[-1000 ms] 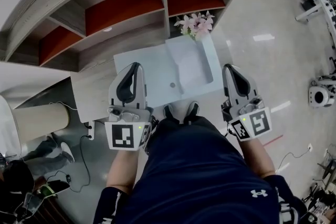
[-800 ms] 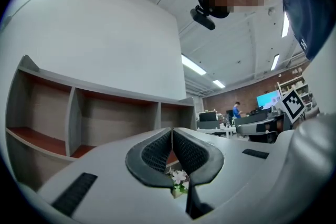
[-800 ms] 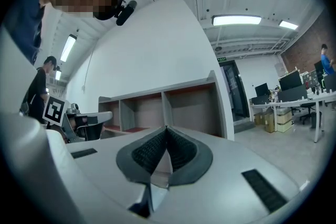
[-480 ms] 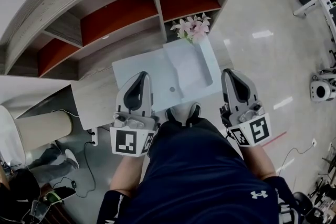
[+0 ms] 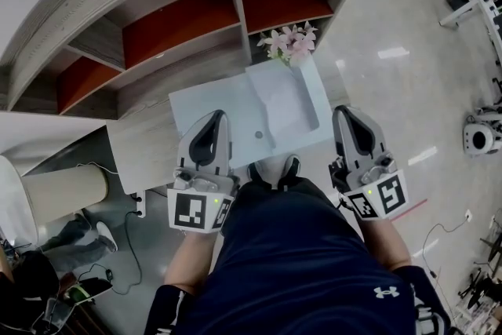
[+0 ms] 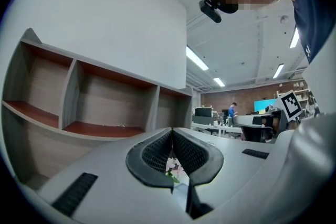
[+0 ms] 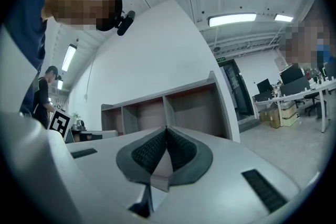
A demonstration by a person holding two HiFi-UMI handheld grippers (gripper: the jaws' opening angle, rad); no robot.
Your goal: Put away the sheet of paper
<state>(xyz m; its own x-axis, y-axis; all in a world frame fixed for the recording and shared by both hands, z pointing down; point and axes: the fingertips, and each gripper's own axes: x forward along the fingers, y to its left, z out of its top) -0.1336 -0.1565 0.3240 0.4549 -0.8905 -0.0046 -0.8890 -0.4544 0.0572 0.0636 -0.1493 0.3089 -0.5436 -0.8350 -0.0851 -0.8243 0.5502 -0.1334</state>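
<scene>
A white sheet of paper point(image 5: 284, 96) lies on the right half of a small pale table point(image 5: 205, 104), just in front of a bunch of pink flowers point(image 5: 289, 41). My left gripper point(image 5: 213, 117) hovers over the table's near left edge, shut with nothing between its pads; in the left gripper view its jaws point(image 6: 172, 131) meet tip to tip. My right gripper point(image 5: 343, 112) hangs off the table's right side over the floor, also shut and empty, as the right gripper view point(image 7: 166, 128) shows. Neither gripper touches the paper.
A curved wooden shelf unit point(image 5: 180, 16) with red-brown shelf boards stands behind the table. A beige cylinder point(image 5: 61, 186) and cables lie at the left. A small white machine point(image 5: 478, 139) sits on the glossy floor at the right. A person stands at the lower left.
My left gripper has shifted a little right and back toward my body. The right gripper has hardly moved. The paper lies where it was.
</scene>
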